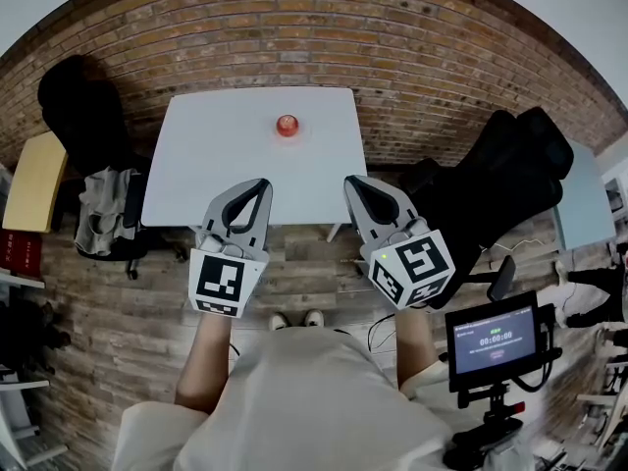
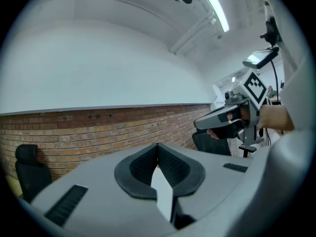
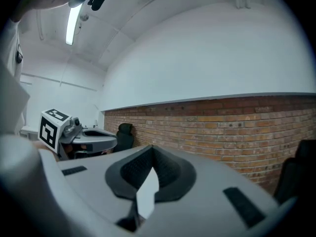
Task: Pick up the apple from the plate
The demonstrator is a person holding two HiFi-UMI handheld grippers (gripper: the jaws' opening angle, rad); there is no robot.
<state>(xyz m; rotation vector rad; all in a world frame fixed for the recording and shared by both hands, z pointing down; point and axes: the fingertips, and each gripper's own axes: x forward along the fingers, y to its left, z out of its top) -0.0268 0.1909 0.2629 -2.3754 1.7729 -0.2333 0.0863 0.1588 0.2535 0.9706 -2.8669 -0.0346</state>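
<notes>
Brick wall (image 1: 314,18) across the back, wood floor below, and a plain white bench (image 1: 216,165) sitting in the upper middle of the head view. The apple (image 1: 287,125) is on it, towards the far edge and a bit right of the bench's centre. The plate under it is so pale against the top that I can't really make it out. Both claws are low in the frame on my side of the bench, well apart from the fruit. The left claw (image 1: 262,184) has its jaws closed tip to tip with nothing in them, and the right claw (image 1: 351,183) looks the same, pinched together and empty. Each is held roughly level, so the two gripper views only catch wall and the other claw, no apple. The bit that matters: the apple lies straight up the frame from the gap between the two tips, but closer to the left one's line, so I'd reckon the left hand has the shorter reach, forward over the near edge and slightly right. Whichever goes, it'll need its jaws spread first. The apple's basically round from here, so no long axis to line up with, and it's too small to tell where the stem points.
</notes>
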